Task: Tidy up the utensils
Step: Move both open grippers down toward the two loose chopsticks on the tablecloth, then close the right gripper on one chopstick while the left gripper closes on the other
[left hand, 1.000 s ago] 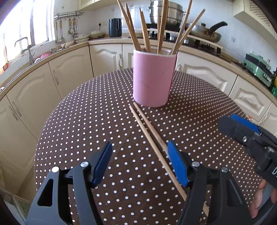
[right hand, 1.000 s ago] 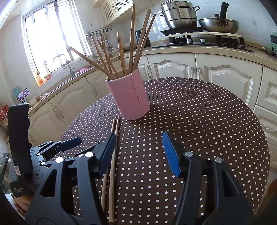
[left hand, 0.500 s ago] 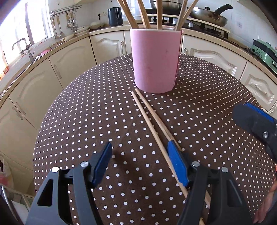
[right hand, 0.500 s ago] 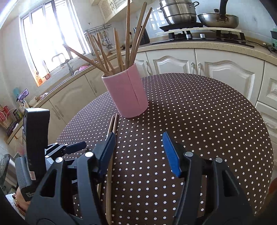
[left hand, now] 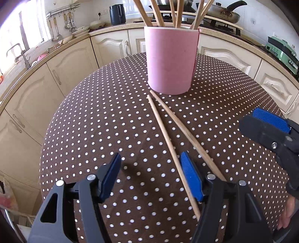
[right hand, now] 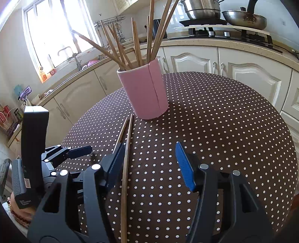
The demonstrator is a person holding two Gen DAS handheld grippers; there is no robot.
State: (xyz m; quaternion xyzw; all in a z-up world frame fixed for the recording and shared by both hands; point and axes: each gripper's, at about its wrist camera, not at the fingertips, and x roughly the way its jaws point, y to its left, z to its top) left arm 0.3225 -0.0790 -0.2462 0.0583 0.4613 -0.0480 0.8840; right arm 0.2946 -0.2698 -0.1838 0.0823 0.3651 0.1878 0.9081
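A pink holder [left hand: 171, 59] with several wooden chopsticks [left hand: 175, 13] stands on the round dotted table [left hand: 93, 121]; it also shows in the right wrist view [right hand: 145, 91]. Two loose chopsticks [left hand: 168, 138] lie on the cloth in front of it, tips near its base, also in the right wrist view [right hand: 127, 153]. My left gripper [left hand: 151, 177] is open and empty, low over the table, one chopstick running just inside its right finger. My right gripper [right hand: 149, 164] is open and empty, one chopstick lying just inside its left finger.
The table's edge [left hand: 43, 149] drops off on the left. Cream kitchen cabinets [left hand: 74, 61] curve behind, with a sink [left hand: 22, 56], a black kettle [left hand: 116, 14] and pans on a stove [right hand: 241, 18]. The left gripper's body [right hand: 37, 149] sits left in the right wrist view.
Both grippers have moved lower and closer to the loose chopsticks and the holder. The chopsticks and holder have not moved. Both stay open.
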